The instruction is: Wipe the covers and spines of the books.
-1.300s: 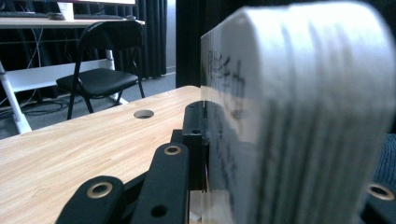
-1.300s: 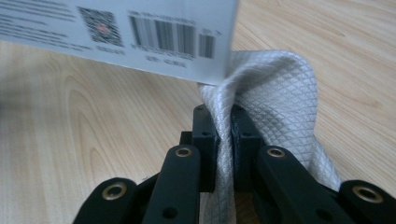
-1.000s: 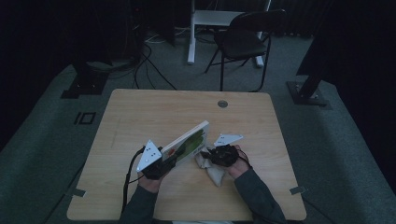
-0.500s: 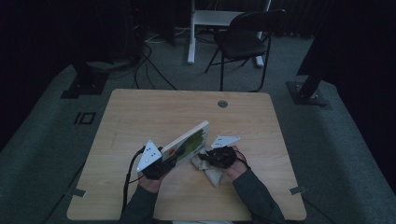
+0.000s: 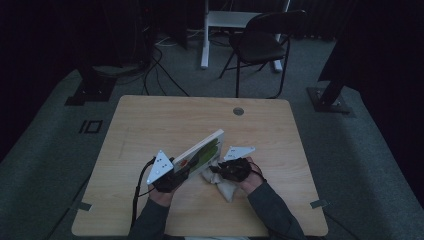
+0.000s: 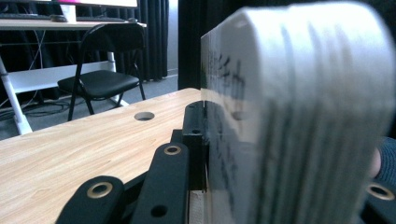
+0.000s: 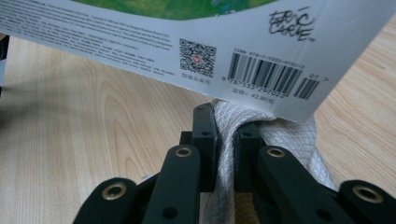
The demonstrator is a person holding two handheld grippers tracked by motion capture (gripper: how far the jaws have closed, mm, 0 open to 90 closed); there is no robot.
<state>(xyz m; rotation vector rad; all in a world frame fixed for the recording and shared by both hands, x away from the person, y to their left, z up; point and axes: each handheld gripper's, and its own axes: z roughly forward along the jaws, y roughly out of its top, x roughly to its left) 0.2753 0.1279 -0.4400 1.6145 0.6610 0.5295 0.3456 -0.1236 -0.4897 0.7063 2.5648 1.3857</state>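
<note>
My left gripper (image 5: pixel 172 176) clamps the thick board book (image 5: pixel 200 155), tilted up above the table (image 5: pixel 150 125). My right gripper (image 7: pixel 226 154) pinches the white cloth (image 7: pixel 280 135) bunched just under the book's back cover.

A thick board book (image 5: pixel 200 152) with a green picture cover and white edges is held tilted above the tabletop (image 5: pixel 150 125), its back cover bearing a barcode (image 7: pixel 273 77) and QR code. Under its near corner lies a crumpled white cloth (image 5: pixel 220 182) with a fine diamond weave, one fold pinched upright.
</note>
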